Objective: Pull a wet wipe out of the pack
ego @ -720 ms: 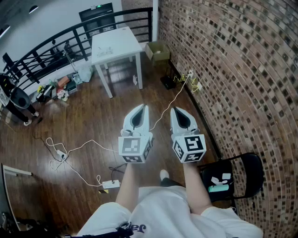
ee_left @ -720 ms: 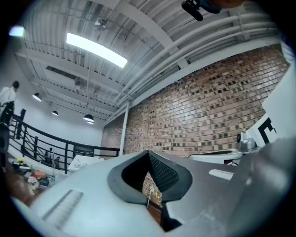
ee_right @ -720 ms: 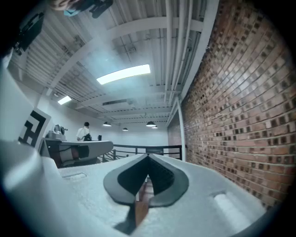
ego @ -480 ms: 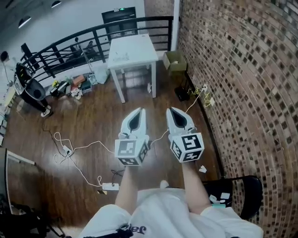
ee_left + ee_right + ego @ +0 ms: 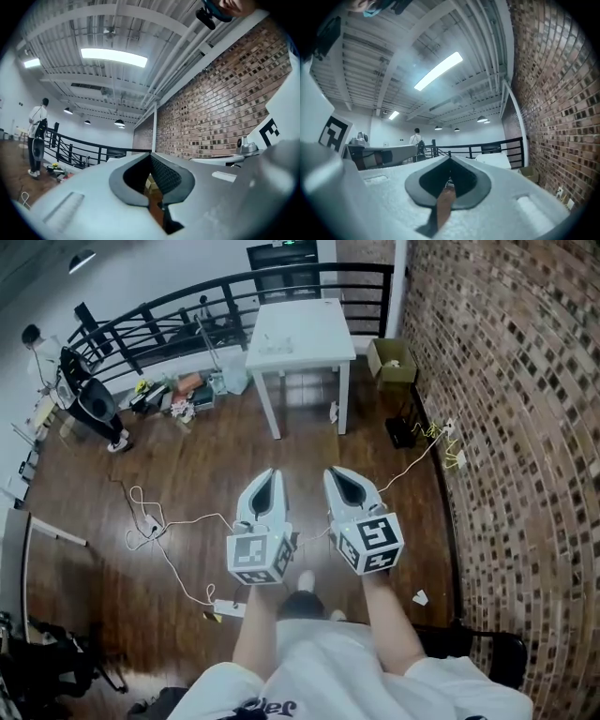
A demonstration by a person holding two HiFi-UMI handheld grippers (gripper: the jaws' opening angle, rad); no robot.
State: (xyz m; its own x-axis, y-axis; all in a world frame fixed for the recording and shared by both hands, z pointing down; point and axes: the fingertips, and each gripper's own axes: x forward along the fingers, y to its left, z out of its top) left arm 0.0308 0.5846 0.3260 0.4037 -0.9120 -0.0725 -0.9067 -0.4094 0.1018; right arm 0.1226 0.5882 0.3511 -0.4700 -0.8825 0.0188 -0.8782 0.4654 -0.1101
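No wipe pack shows clearly in any view. A white table (image 5: 300,329) stands ahead by the railing, with small pale items on it too faint to name. My left gripper (image 5: 270,472) and right gripper (image 5: 330,471) are held level, side by side, above the wooden floor and short of the table. In the left gripper view the left gripper (image 5: 151,154) has its tips together with nothing between them. The right gripper (image 5: 450,159) is likewise shut and empty in its own view.
A brick wall (image 5: 506,427) runs along the right. A black railing (image 5: 187,306) crosses behind the table. Cables (image 5: 159,531) and a power strip (image 5: 230,608) lie on the floor at left. A cardboard box (image 5: 394,360) sits by the wall, and a black chair's edge (image 5: 487,648) shows at lower right. A person (image 5: 36,136) stands far off.
The view has swung: the table now sits nearer the middle and the chair with its items has slid almost out at lower right. Both grippers stay side by side and shut.
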